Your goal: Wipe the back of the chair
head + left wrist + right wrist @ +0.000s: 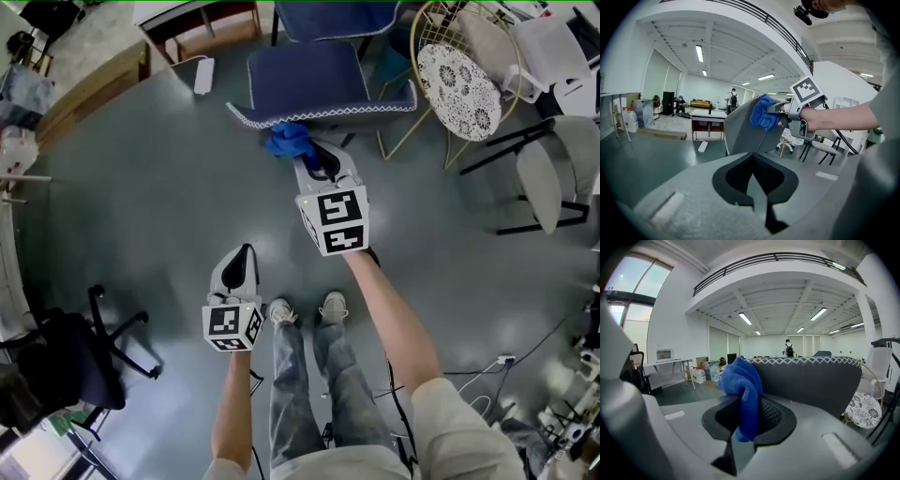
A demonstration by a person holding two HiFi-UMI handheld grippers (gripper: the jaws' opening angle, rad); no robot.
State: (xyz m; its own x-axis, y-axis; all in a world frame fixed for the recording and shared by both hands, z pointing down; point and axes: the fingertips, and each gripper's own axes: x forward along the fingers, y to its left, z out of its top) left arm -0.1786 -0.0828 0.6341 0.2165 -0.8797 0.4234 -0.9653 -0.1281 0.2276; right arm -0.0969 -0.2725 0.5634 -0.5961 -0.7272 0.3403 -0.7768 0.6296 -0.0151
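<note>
A dark blue chair (309, 80) with white zigzag trim along the top of its back stands ahead of me. Its grey back (811, 380) fills the middle of the right gripper view and shows again in the left gripper view as the chair back (740, 129). My right gripper (314, 159) is shut on a blue cloth (289, 141), which is held at the back's top edge, left of its middle. The cloth (743, 390) bunches out between the jaws. My left gripper (246, 258) hangs lower and nearer to me, shut and holding nothing.
A gold wire chair (464, 80) with a patterned cushion stands right of the blue chair. Grey chairs (548, 178) are further right. A black office chair (80, 361) is at my lower left. A wooden bench (202, 33) and white power strip (203, 75) lie beyond.
</note>
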